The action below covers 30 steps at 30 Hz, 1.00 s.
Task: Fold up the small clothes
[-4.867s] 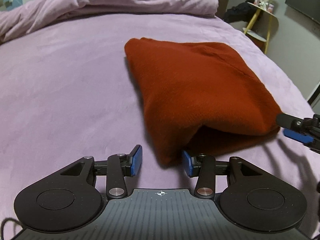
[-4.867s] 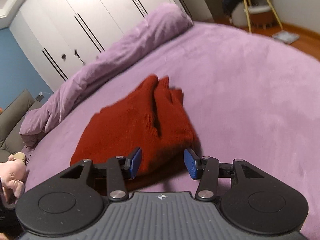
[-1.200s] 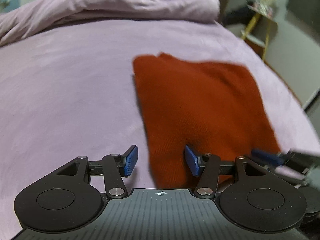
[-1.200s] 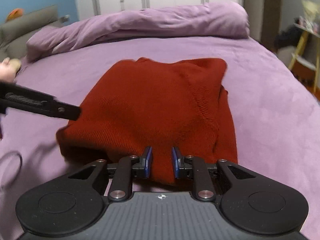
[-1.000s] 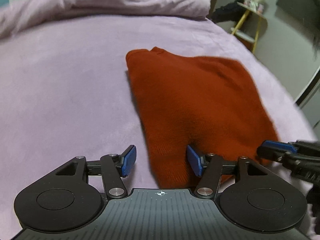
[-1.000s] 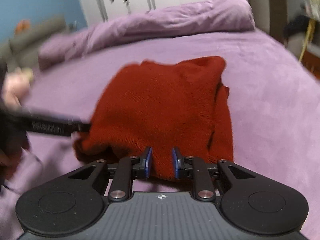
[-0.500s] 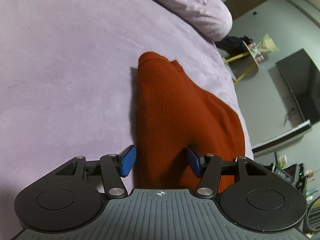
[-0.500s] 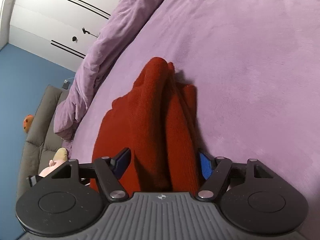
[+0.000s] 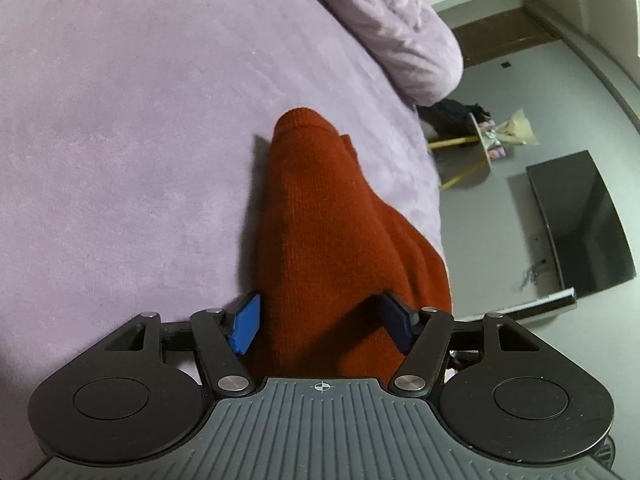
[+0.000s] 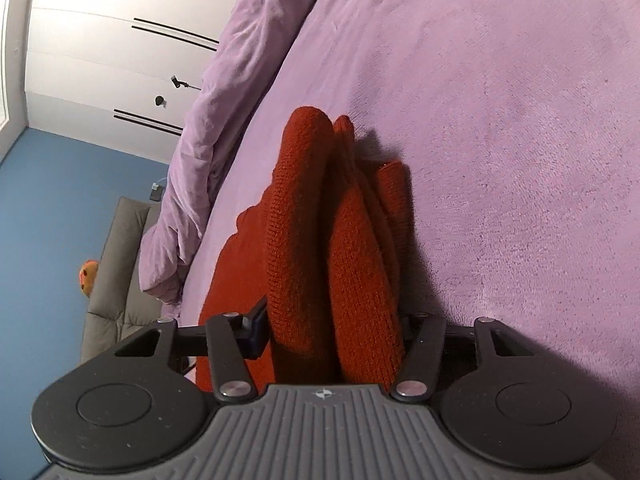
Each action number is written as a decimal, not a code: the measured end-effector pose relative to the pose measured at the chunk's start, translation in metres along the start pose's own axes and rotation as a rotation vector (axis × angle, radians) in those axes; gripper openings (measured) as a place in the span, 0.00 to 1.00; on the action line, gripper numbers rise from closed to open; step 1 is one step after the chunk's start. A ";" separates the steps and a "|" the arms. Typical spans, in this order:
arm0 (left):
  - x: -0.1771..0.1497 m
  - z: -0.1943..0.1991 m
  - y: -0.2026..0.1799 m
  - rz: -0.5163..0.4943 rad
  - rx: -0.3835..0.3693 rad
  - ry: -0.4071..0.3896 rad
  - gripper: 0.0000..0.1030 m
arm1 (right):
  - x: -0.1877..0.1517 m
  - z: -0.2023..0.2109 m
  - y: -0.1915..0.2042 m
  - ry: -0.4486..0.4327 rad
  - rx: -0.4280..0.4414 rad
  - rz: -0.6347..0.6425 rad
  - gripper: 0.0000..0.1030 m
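Left tongs (image 9: 320, 322): jaws wide and just opening further; folded edge of the red sweater (image 9: 320, 216) between them, pads barely touching.
Right tongs (image 10: 334, 330): jaws just closing, pads pressed on the bunched sweater folds.
Sweater: folded on the purple bed (image 9: 120, 120), near its edge.

Your left gripper (image 9: 320, 326) straddles the near end of the rust-red knitted garment (image 9: 320, 216), its jaws having just been opening, with the fold of knit standing between the blue pads (image 9: 245, 324) and rising above them. The garment lies on the lilac bedspread (image 9: 120, 120), narrowing to a rounded tip at its far end. Beyond that tip, a bunched lilac duvet (image 9: 404, 40) sits at the bed's far edge. Off the bed, beside the garment, a dark television (image 9: 580, 224) stands against the grey wall.
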<state>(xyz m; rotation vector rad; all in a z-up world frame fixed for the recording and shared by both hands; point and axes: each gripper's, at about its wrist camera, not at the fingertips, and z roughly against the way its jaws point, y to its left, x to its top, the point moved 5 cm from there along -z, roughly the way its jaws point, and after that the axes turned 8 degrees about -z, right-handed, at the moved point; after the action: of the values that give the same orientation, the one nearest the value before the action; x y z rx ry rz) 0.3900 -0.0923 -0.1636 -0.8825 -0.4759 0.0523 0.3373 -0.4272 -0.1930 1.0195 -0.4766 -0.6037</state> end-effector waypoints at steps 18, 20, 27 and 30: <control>0.002 -0.013 -0.010 -0.056 0.066 -0.004 0.49 | -0.009 -0.008 0.011 -0.035 -0.002 0.033 0.35; 0.003 -0.007 -0.016 -0.070 0.066 -0.009 0.47 | -0.015 -0.006 0.015 -0.041 0.019 0.003 0.34; 0.002 0.061 -0.028 -0.140 0.099 -0.032 0.47 | -0.066 -0.022 0.042 0.051 0.095 -0.035 0.33; -0.008 0.106 -0.016 -0.166 0.208 -0.018 0.49 | -0.104 -0.042 0.051 0.120 0.107 -0.009 0.34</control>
<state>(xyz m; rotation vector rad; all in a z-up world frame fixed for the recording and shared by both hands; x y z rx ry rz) 0.3360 -0.0273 -0.0975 -0.6374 -0.5486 -0.0419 0.2989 -0.3114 -0.1756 1.1528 -0.4016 -0.5256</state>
